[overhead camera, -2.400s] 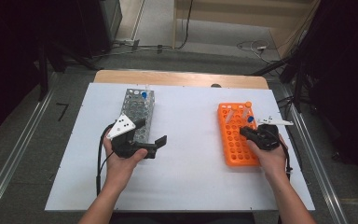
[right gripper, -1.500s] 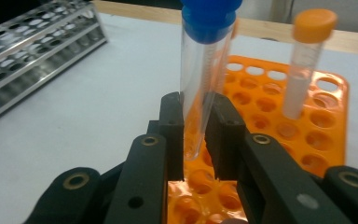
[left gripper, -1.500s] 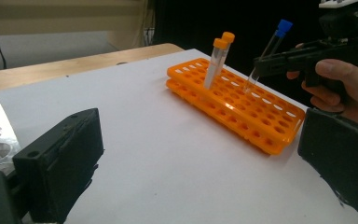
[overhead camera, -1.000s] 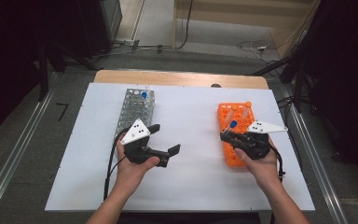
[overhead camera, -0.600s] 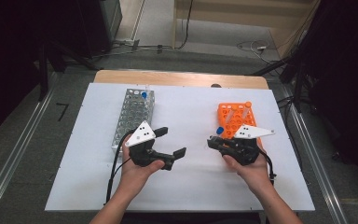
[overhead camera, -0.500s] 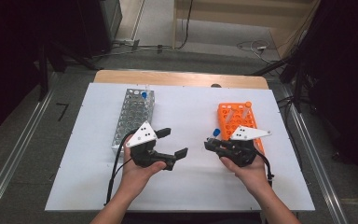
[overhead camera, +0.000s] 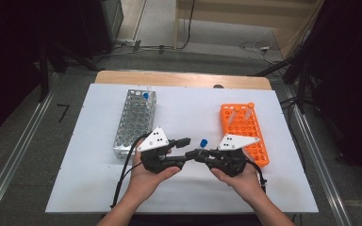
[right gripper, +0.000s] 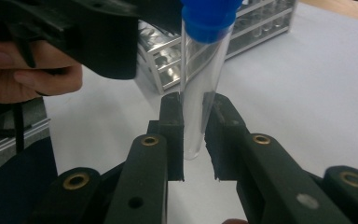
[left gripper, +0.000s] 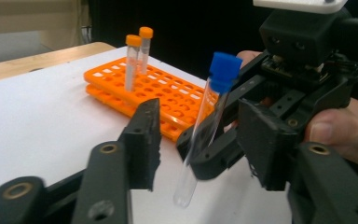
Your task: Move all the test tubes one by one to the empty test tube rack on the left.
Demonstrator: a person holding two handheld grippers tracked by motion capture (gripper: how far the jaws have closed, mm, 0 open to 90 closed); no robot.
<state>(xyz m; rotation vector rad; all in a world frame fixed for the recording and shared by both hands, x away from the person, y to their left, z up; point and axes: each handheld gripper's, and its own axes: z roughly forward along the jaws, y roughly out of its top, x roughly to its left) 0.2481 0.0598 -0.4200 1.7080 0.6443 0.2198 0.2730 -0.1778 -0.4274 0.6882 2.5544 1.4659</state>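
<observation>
Handover in progress above the middle of the counter (overhead camera: 99, 188), judged from how the 2 grippers meet tip to tip; the right gripper (right gripper: 195, 135) is pinching 1 clear tube with a blue cap (right gripper: 200, 84) low on its body, which leaves the upper length free for the other side to take; the tube stands nearly upright, cap up, clear of the counter surface.

The left gripper (left gripper: 200, 140) has its jaws either side of that same tube and they have just been closing; in the left gripper view a gap remains on both sides, so its pads do not yet press on the glass; I judge it not yet gripping.

Placement of racks: 1 metal rack (overhead camera: 134, 122) lies to the person's left, 1 orange rack (overhead camera: 245, 134) to the right, well apart, with the exchange between them; this layout suits passing a tube across from one side to the other.

Count: 2 grippers; 2 racks; 1 blue-capped tube in transfer; 1 further blue-capped tube (overhead camera: 145, 95) standing at the far end of the metal rack; 2 orange-capped tubes (left gripper: 138, 56) upright at the far end of the orange rack; remaining holes in both racks appear vacant, though the metal rack's cells are too small to confirm fully.
</observation>
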